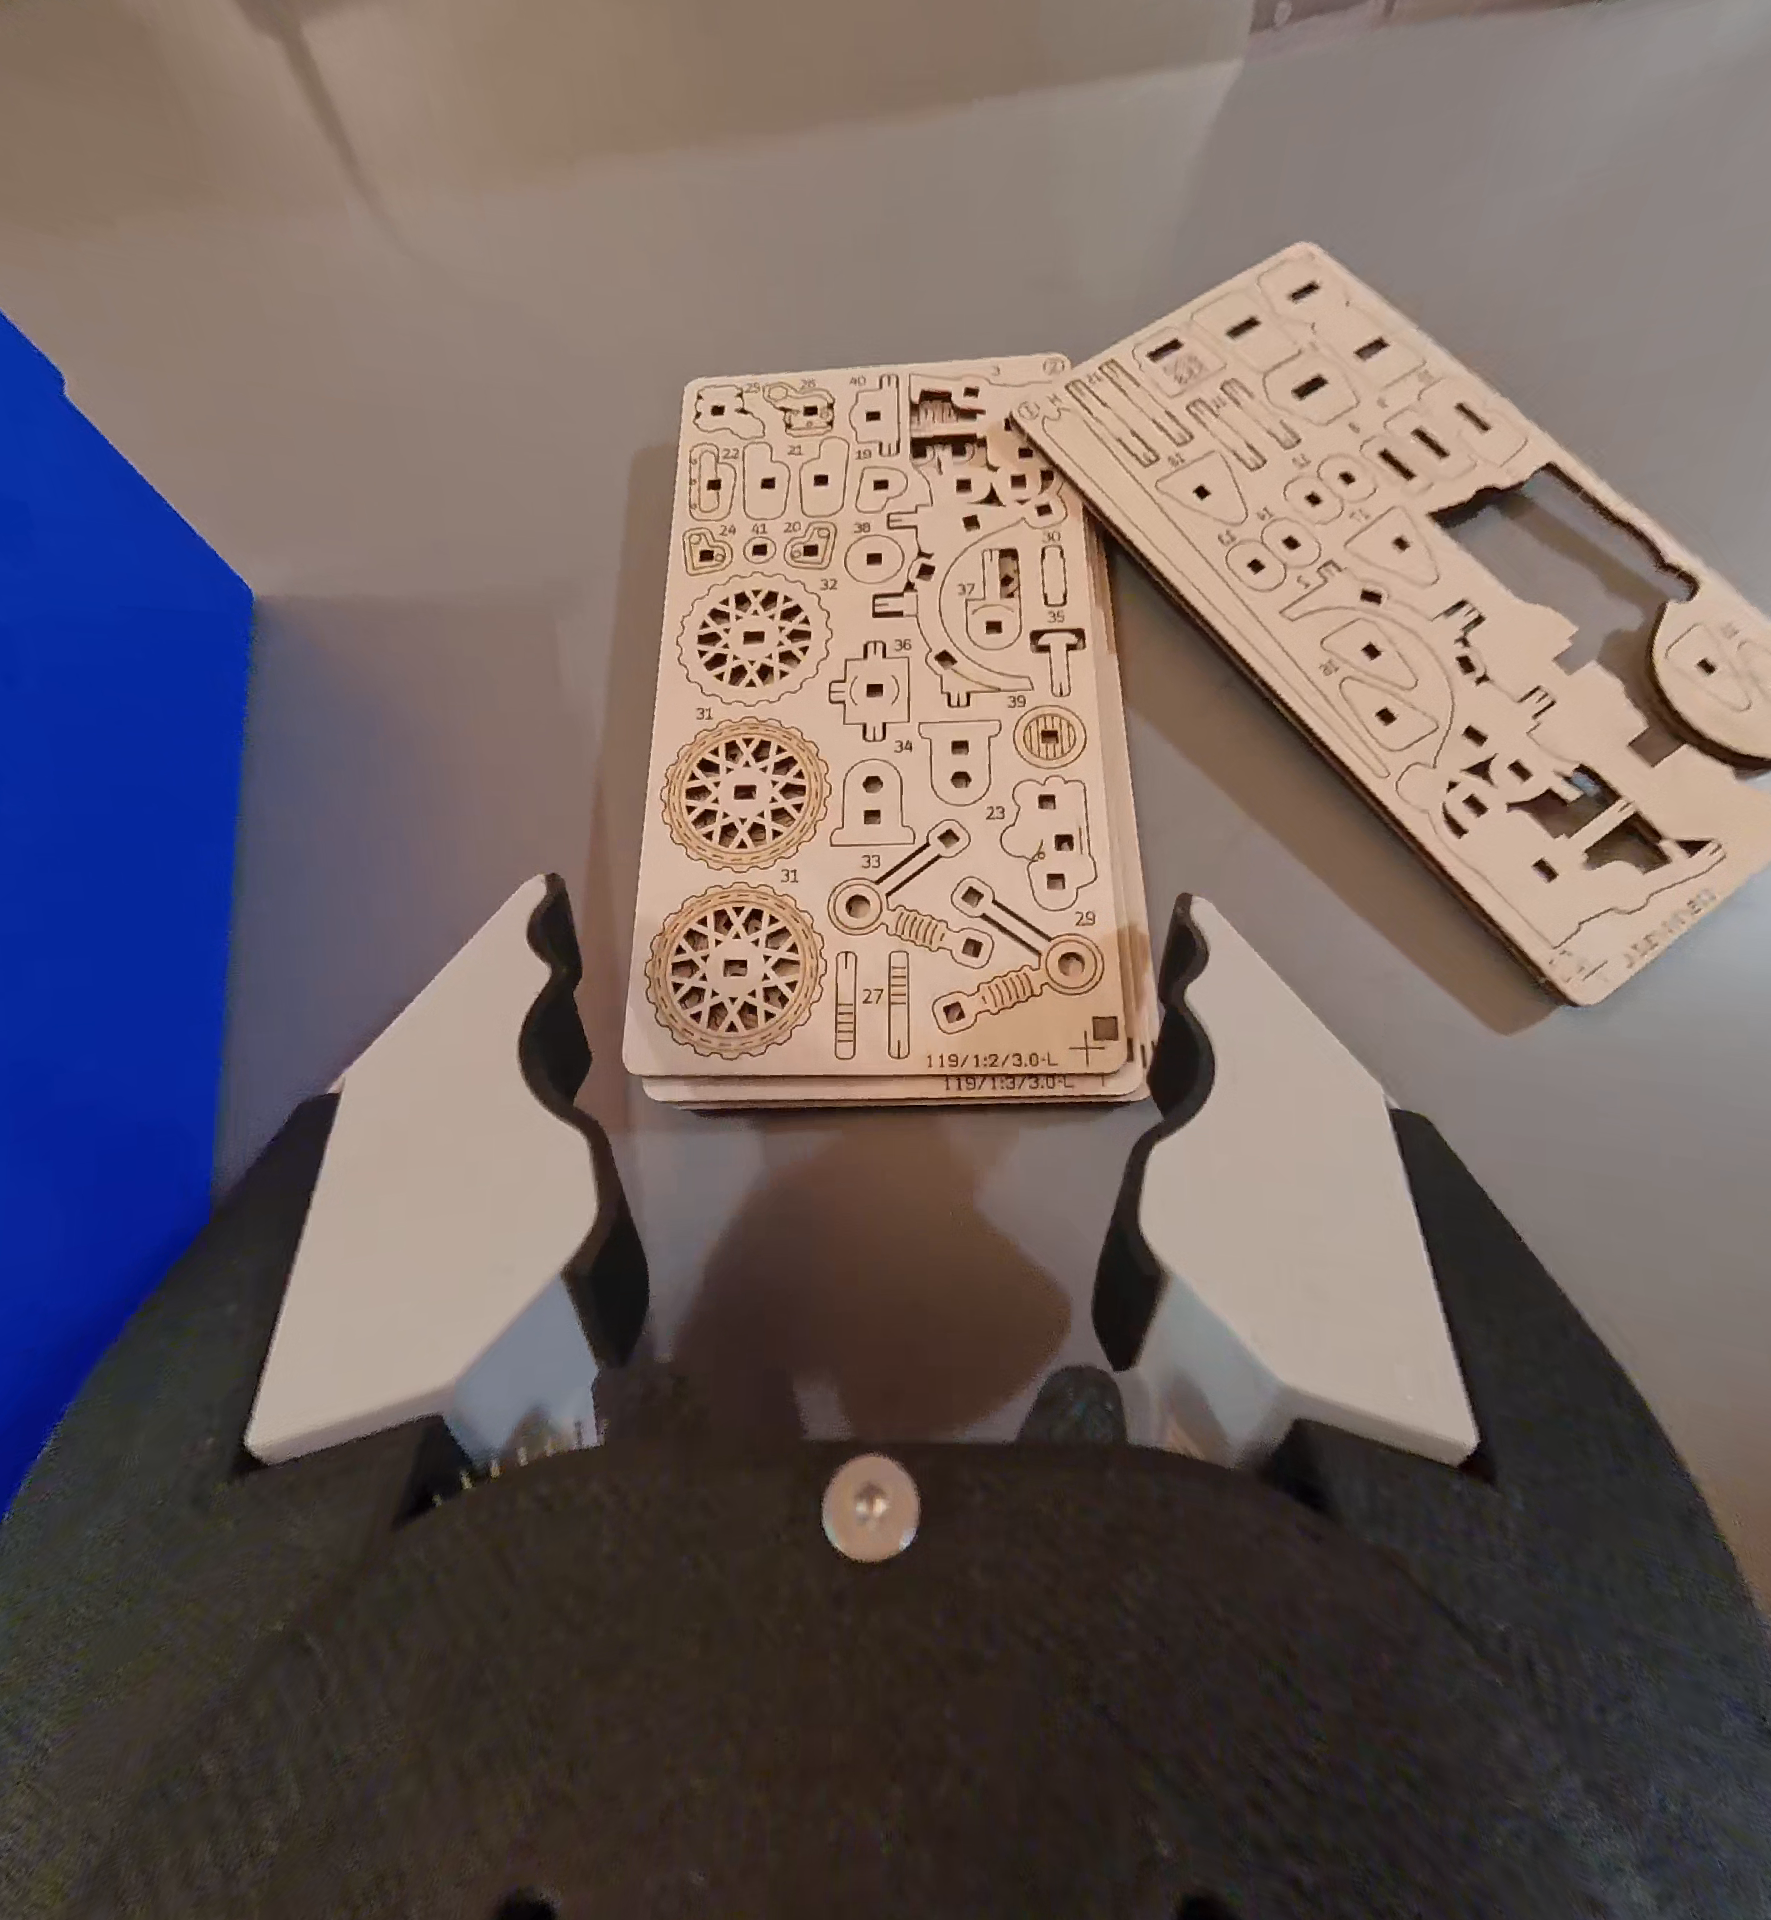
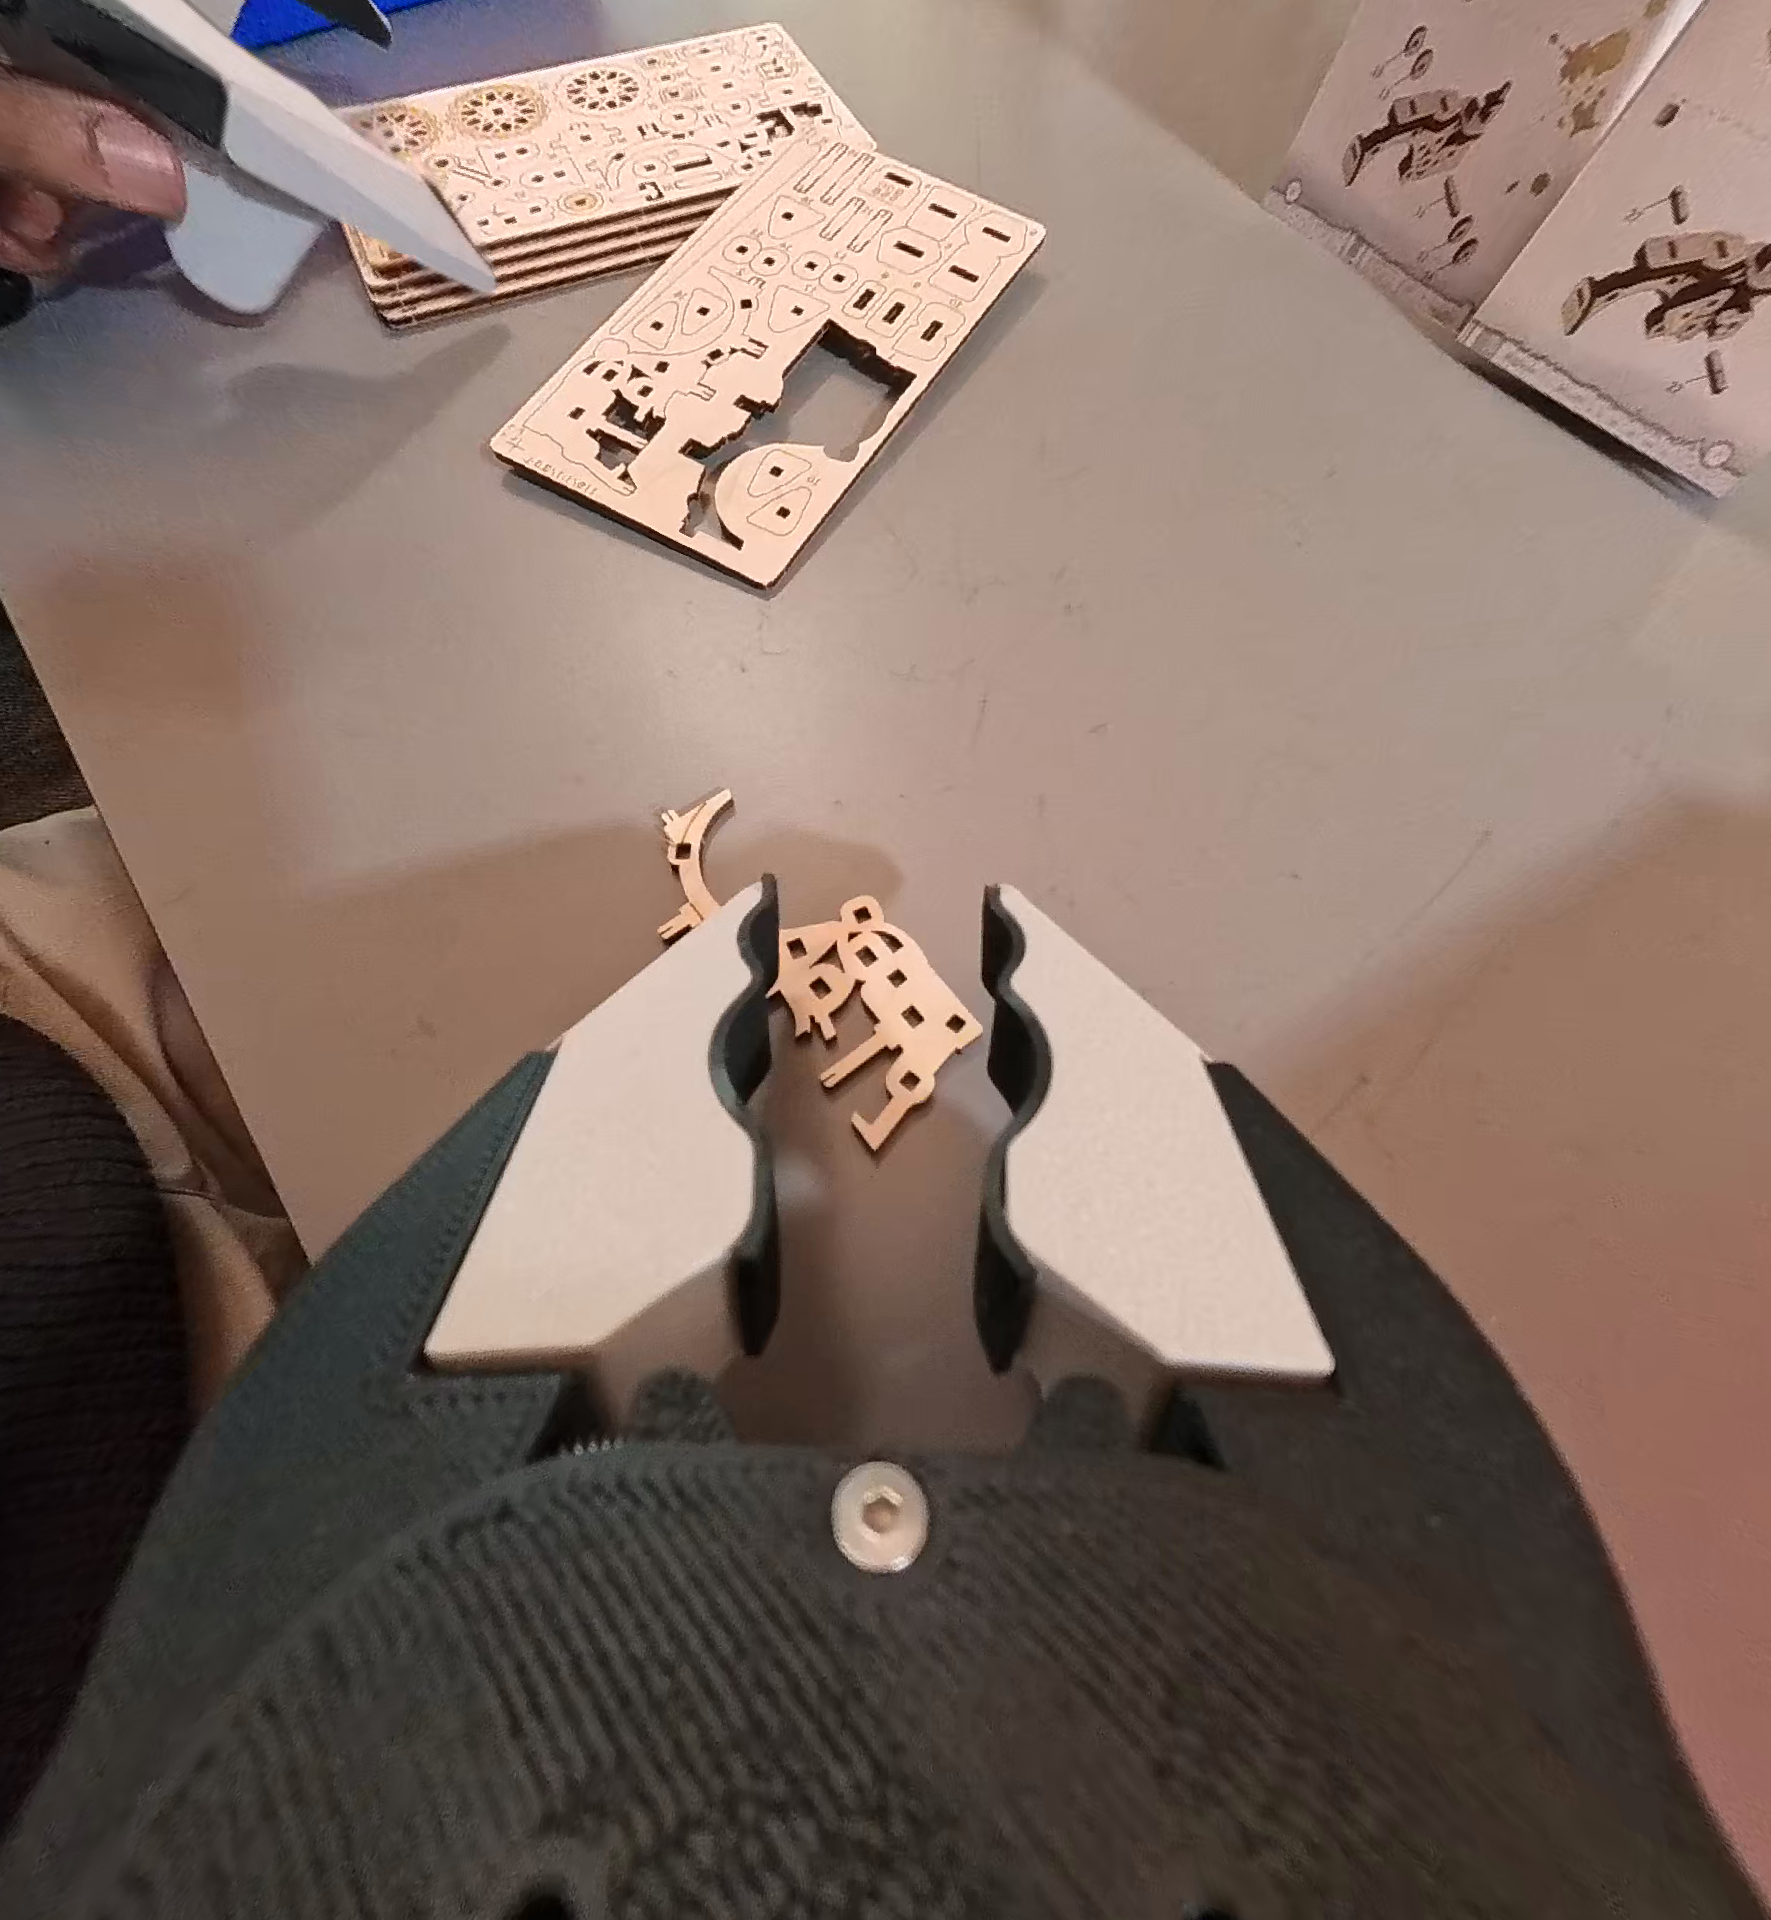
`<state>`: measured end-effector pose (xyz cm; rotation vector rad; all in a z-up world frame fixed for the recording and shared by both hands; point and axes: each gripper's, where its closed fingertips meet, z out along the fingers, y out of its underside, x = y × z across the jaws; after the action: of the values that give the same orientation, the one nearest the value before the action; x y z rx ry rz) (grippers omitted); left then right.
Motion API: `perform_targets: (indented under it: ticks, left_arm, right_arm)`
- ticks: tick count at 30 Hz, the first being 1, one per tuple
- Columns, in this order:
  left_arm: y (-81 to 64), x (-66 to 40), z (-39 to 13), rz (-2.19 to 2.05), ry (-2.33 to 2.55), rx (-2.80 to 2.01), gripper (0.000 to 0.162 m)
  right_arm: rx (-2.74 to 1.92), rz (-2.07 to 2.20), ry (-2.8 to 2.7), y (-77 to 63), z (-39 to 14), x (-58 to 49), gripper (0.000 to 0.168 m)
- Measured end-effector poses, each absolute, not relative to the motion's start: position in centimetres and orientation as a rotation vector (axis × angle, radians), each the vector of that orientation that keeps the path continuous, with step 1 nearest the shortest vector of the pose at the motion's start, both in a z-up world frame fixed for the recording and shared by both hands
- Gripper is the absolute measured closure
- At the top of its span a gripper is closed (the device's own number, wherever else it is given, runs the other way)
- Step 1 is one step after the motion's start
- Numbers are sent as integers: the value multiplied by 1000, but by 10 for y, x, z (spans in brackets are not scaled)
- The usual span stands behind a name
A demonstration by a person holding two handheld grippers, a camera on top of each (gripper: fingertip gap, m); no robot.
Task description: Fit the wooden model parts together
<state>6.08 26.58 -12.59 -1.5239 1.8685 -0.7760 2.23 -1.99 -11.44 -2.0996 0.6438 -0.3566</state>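
Observation:
A stack of laser-cut wooden sheets (image 1: 881, 727) lies on the grey table, its near end between my left gripper's (image 1: 865, 925) wide-open jaws, which are empty. A single sheet (image 1: 1432, 623) with parts punched out leans on the stack's right edge. In the right wrist view the stack (image 2: 590, 166) and the single sheet (image 2: 787, 343) lie far off. My right gripper (image 2: 879, 904) is open just above a loose wooden frame piece (image 2: 876, 1003) on the table. A curved wooden piece (image 2: 696, 862) lies just left of its left finger.
A blue block (image 1: 60, 779) stands at the left. An instruction booklet (image 2: 1587, 229) stands open at the far right. The table's left edge (image 2: 133, 831) runs near the loose pieces. A person's hand (image 2: 39, 177) holds the left gripper (image 2: 341, 177) at the top left. My left tips are roughly 4 centimeters from the stack (image 2: 590, 166). It turns up in the left wrist view (image 1: 970, 702) as well.

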Motion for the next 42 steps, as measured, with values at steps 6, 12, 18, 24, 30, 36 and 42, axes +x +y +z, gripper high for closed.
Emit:
perform_targets:
  ticks: [6,12,18,24,30,36,42]
  left_arm:
    - [266,60,-130,-731,1899,-1502,57]
    - [263,59,-130,-745,1919,-1499,63]
    - [261,58,-130,-759,1927,-1489,72]
    - [262,58,-130,-760,1926,-1494,71]
    - [263,59,-129,-763,1913,-1503,66]
    - [209,45,-99,-1054,1946,-1495,70]
    - [156,24,-115,-1150,2177,-1439,79]
  right_arm:
    - [-2114,-364,633,-19,-116,21,130]
    - [-2122,-371,624,-19,-117,20,130]
    - [-2127,-372,622,-18,-117,19,131]
    - [-2128,-370,623,-18,-118,20,131]
    - [-2130,-367,625,-18,-118,20,131]
    - [-2128,-372,633,-19,-118,21,131]
    - [-2144,-376,622,-18,-120,20,131]
